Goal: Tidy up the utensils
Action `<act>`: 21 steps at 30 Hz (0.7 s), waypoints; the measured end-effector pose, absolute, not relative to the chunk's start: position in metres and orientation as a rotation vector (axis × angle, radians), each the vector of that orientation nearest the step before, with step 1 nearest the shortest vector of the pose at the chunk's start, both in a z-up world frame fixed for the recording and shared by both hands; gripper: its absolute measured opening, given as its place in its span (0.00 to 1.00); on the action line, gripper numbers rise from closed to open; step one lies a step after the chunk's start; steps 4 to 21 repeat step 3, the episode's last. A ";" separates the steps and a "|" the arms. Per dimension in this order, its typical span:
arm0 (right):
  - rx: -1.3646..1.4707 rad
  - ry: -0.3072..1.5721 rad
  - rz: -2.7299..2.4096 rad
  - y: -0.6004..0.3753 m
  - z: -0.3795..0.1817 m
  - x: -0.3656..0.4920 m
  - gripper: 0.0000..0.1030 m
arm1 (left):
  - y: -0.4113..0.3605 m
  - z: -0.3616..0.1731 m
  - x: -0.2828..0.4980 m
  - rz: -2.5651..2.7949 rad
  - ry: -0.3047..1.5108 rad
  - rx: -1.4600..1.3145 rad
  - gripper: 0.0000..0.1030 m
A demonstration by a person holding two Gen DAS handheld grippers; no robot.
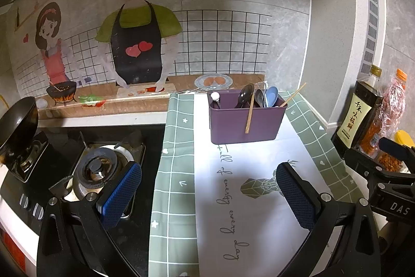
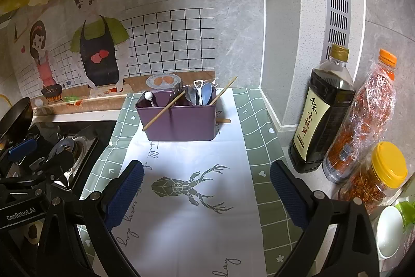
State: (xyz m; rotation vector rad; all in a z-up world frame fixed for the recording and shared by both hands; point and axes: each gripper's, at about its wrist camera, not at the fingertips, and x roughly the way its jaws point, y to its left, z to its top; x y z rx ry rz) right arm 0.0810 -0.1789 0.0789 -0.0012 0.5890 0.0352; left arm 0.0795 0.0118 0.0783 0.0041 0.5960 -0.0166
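A purple utensil bin stands at the far end of a green-and-white mat. It holds several spoons, a white-knobbed utensil and chopsticks. One chopstick leans out over the bin's front wall. Another chopstick sticks out at the right. A wooden tip shows by the bin's right side. My left gripper and my right gripper are both open and empty, well short of the bin.
A gas stove and a black wok are to the left. A soy sauce bottle, a chilli bottle and a yellow-lidded jar stand right. The wall is behind the bin.
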 end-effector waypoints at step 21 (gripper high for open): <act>-0.002 0.585 0.035 -0.178 0.079 0.078 0.95 | 0.013 0.077 0.079 -0.003 0.594 0.000 1.00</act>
